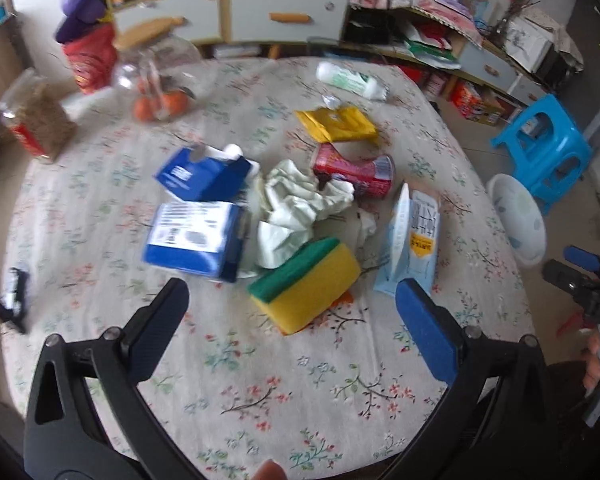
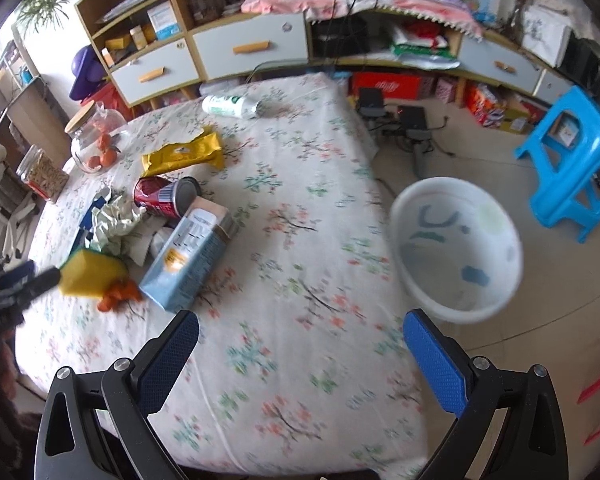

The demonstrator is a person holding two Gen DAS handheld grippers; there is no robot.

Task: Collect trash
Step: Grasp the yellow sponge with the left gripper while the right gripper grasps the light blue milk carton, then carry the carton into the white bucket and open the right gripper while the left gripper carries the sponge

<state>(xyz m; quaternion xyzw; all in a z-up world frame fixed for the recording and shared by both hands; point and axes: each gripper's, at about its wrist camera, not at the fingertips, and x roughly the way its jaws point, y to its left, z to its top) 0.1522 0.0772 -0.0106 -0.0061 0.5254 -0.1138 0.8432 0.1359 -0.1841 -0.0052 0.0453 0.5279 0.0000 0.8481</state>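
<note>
Left wrist view: my left gripper (image 1: 292, 304) hangs with its jaws wide apart and holding nothing, above the near edge of a table under a white floral tablecloth (image 1: 300, 392). Just beyond its fingertips lies a yellow sponge with a green scouring face (image 1: 306, 282). Behind the sponge I see a heap of trash: crumpled pale green-white paper (image 1: 300, 200), two blue-and-white cardboard boxes (image 1: 196, 236) to the left, a dented red drinks can (image 1: 354, 170) on its side, a pale blue milk carton (image 1: 414, 240) lying to the right, a flattened yellow foil pouch (image 1: 336, 124) farther back and a white plastic bottle with a green label (image 1: 352, 80) at the far edge. A glass jar with a wooden lid (image 1: 156, 76) holding orange fruit stands far left.

From the right wrist view, my right gripper (image 2: 300, 360) is likewise spread open and empty, over the near right part of the cloth, well apart from the heap. A round white plastic basin (image 2: 456, 248) sits on the floor just beside the table's right edge, near a bright blue plastic stool (image 2: 572, 168). Small orange scraps (image 2: 118, 294) lie touching the sponge.
</note>
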